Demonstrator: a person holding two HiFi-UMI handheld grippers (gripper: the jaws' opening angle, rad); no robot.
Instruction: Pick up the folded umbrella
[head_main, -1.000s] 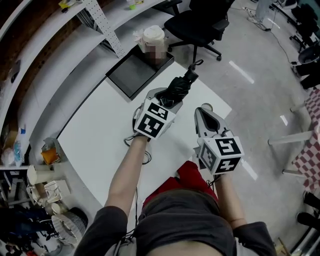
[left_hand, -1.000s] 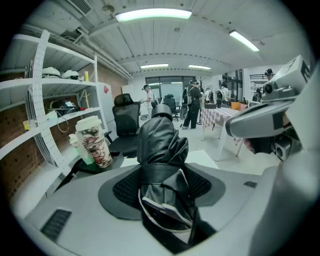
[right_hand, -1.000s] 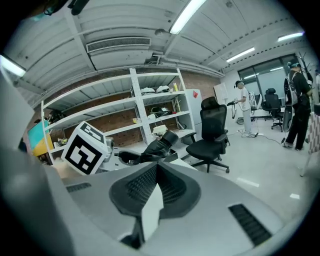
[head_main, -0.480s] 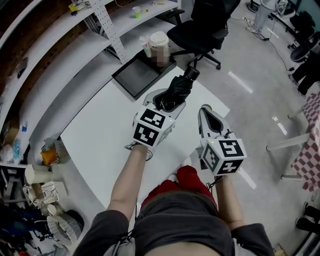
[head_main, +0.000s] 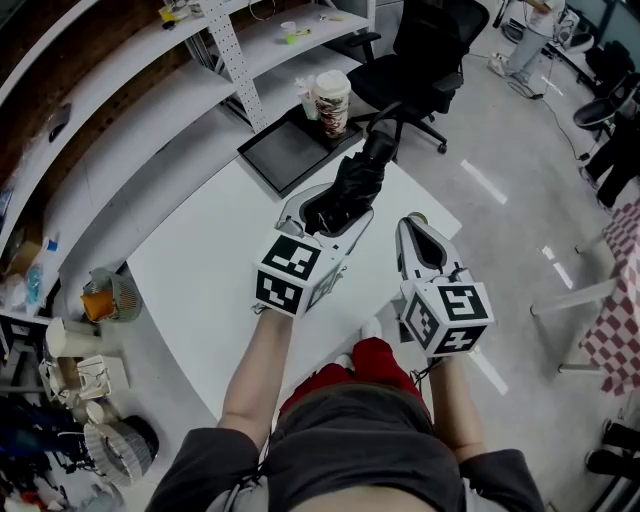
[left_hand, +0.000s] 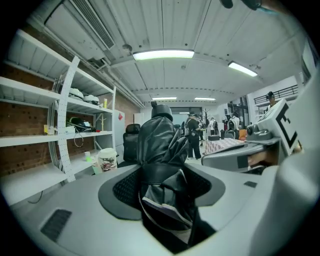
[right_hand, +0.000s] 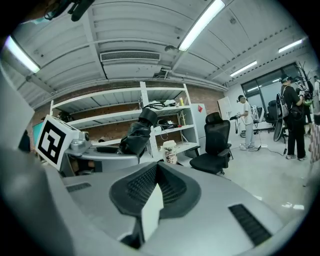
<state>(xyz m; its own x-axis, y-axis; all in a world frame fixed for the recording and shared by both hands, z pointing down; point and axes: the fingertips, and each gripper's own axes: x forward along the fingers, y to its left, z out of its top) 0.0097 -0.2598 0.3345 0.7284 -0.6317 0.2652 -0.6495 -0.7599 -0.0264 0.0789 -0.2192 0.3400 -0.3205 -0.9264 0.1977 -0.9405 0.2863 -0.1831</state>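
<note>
Where the left gripper (head_main: 322, 218) (left_hand: 162, 200) bites: on the folded black umbrella (head_main: 360, 175) (left_hand: 160, 145), with the jaws pressed into the bunched fabric near one end.
Umbrella position: it sticks out of the left gripper, slanted up and away from the person. Its far end is over the far edge of the table (head_main: 200, 270), and in the right gripper view it (right_hand: 136, 135) shows in the air against the shelves.
Umbrella strap: a band wraps the fabric just above the jaws (plain only in the left gripper view).
Right gripper (head_main: 413, 225) (right_hand: 152, 195): jaws together with nothing between them, just to the right of the left gripper and apart from the umbrella.
Marker cubes: one on the left gripper (head_main: 290, 275) and one on the right gripper (head_main: 447, 315), each nearest the person's hands.
Table: white, with both grippers held over its near right part.
Tray (head_main: 285, 155): dark and flat, at the far corner of the table, beyond the umbrella.
Paper cup (head_main: 331, 100) (left_hand: 106, 160) (right_hand: 169, 150): lidded and upright, at the tray's far corner.
Office chair (head_main: 425, 50): black, on the floor past the table.
Shelves (head_main: 150, 90): white, along the brick wall to the left.
</note>
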